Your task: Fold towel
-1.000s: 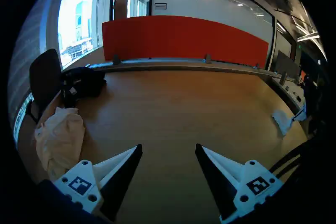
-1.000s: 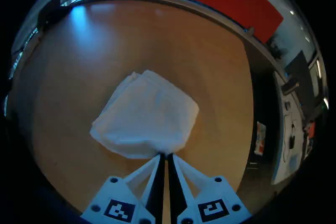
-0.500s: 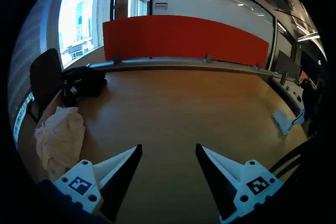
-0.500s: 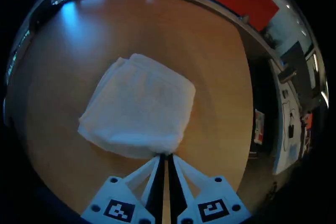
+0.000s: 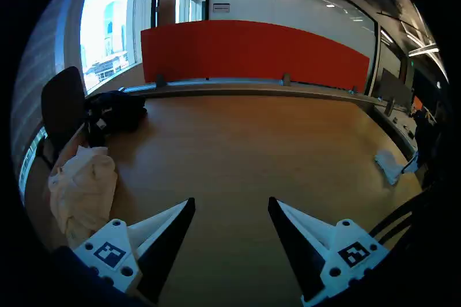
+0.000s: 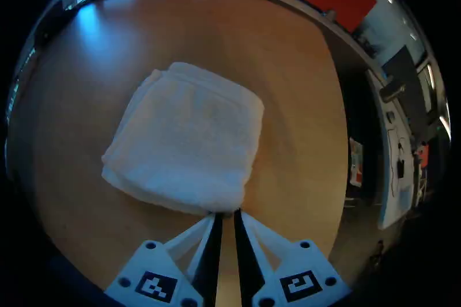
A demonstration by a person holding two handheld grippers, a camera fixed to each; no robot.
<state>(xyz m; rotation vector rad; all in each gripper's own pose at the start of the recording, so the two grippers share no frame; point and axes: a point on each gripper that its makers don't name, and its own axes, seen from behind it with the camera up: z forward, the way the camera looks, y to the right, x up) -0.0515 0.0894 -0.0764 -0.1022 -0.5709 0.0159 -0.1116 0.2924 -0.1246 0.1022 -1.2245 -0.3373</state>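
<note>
The white towel (image 6: 187, 143) lies folded into a thick square on the wooden table (image 6: 288, 134). My right gripper (image 6: 225, 215) sits at the towel's near edge, its fingers parted by a narrow gap with wood showing between them, and the tips just meet the towel's rim. My left gripper (image 5: 230, 203) hovers wide open over bare wood (image 5: 242, 140) with nothing between its fingers. In the left gripper view the same towel (image 5: 389, 164) appears small at the far right.
A cream cloth bundle (image 5: 83, 189) lies at the table's left edge, beside a black bag (image 5: 115, 112) and a dark chair (image 5: 60, 102). A red divider (image 5: 253, 53) runs along the table's far side. Desks with cluttered items (image 6: 397, 163) stand beyond the right edge.
The towel has settled flatter and nearer to the right gripper, whose fingers have parted slightly from their closed grip. The left gripper has stayed still.
</note>
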